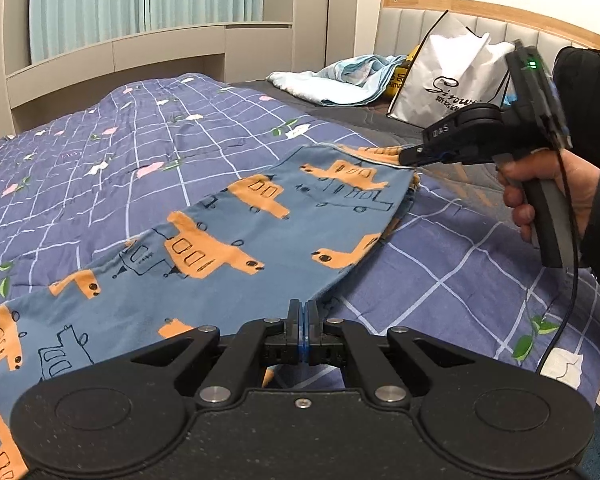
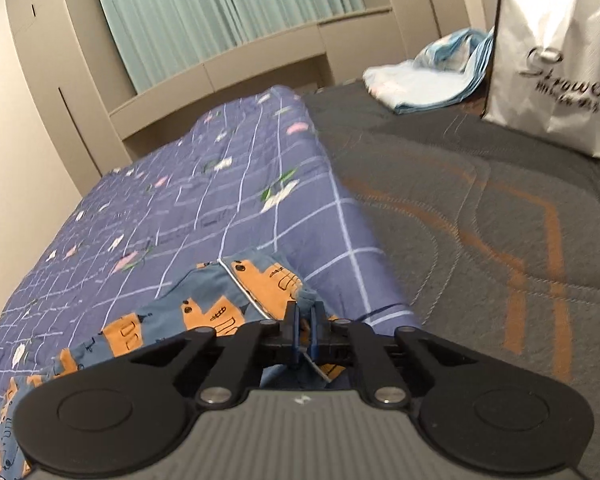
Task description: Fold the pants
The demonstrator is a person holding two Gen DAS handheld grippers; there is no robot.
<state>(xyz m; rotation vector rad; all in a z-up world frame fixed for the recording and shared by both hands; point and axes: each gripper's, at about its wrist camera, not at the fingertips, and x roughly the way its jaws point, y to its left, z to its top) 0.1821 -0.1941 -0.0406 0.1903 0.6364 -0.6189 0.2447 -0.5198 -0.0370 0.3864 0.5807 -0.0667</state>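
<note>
Both tongs pinch pants (image 1: 228, 220): right gripper (image 1: 410, 157) on far corner, left gripper (image 1: 304, 312) on near edge. Step: folding over. Next: carry both edges together, level.

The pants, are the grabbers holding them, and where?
Yes. The right gripper pinches the pants at the piped hem edge; the left gripper is shut on their side edge.

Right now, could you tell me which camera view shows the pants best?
The left wrist view: the pants stretch across the blue quilt, with the right gripper pinching their far hem. The right wrist view shows only that bunched hem around its own fingers.
</note>
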